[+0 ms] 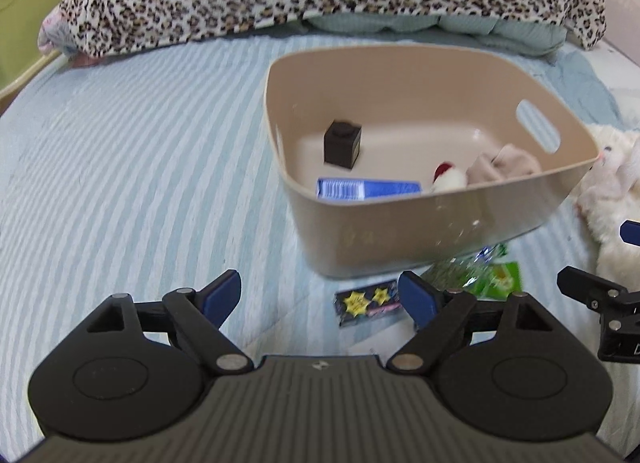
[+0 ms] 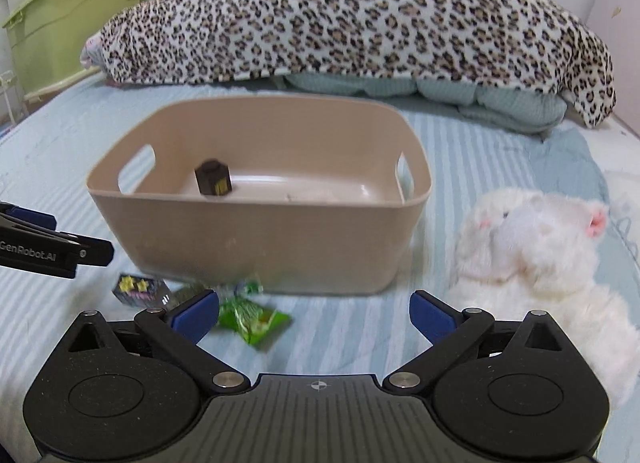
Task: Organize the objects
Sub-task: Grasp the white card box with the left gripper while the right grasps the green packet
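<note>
Left hand-held gripper (image 1: 320, 299), jaws spread wide and empty, above the striped bed (image 1: 132, 167). Beige bin (image 1: 420, 231) holds a dark cube (image 1: 343, 142), blue box (image 1: 366, 188) and small plush items (image 1: 480, 173). A black starred packet (image 1: 366, 302) and green wrapper (image 1: 496, 277) lie just beside the bin's near wall; white plush toy (image 1: 612, 187) at the right edge.

Blue box (image 1: 368, 188) in the beige bin (image 1: 424, 239): lower part hidden behind the near wall, print too blurred to read. Green packet (image 1: 472, 275) at five o'clock of the bin: partly hidden by the bin. White plush (image 1: 612, 199) at three o'clock: cut by the frame edge.
</note>
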Demonstrator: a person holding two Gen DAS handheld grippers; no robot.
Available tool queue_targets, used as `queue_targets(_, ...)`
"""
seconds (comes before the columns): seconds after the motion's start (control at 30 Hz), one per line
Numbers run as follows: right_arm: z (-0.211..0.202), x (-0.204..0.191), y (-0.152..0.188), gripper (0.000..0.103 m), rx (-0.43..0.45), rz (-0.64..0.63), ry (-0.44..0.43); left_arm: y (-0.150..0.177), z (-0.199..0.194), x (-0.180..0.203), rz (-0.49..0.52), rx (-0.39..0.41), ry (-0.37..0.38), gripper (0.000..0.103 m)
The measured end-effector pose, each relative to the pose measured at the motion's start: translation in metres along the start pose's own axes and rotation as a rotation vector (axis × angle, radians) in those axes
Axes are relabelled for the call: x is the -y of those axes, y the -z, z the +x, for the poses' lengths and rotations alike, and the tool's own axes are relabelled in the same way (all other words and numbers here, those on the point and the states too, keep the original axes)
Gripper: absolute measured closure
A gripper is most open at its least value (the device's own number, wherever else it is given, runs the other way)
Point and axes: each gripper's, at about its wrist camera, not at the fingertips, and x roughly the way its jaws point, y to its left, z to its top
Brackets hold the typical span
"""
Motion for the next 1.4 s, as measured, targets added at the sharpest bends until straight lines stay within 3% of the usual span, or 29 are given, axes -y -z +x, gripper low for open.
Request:
queue_targets(0.33, 0.036, -0.004, 0.02, 0.0, -0.088, -0.034, 0.005, 0.022, 0.026, 0.003, 0.027, -0.068, 0.051, 0.017)
queue_targets(0.5, 0.04, -0.004, 0.03, 0.0, -0.106, -0.053, 0.005, 0.033, 0.037, 0.01, 0.087, -0.093, 0.083, 0.017)
queue_targets(0.77, 0.046, -0.007, 0.029, 0.0, -0.108, -0.081, -0.003, 0.035, 0.042, 0.012, 0.117, -0.103, 0.202, 0.017)
queue_targets(1.0, 0.054, -0.014, 0.028, 0.0, -0.109, -0.097, -0.031, 0.035, 0.047, 0.021, 0.184, -0.109, 0.204, 0.017)
queue_targets(1.2, 0.065, -0.026, 0.025, 0.001, -0.094, -0.143, -0.041, 0.04, 0.056, 0.014, 0.161, -0.12, 0.197, 0.026)
queue_targets(1.4, 0.083, -0.04, 0.019, 0.016, -0.078, -0.189, -0.057, 0.037, 0.059, 0.003, 0.135, -0.108, 0.203, 0.054)
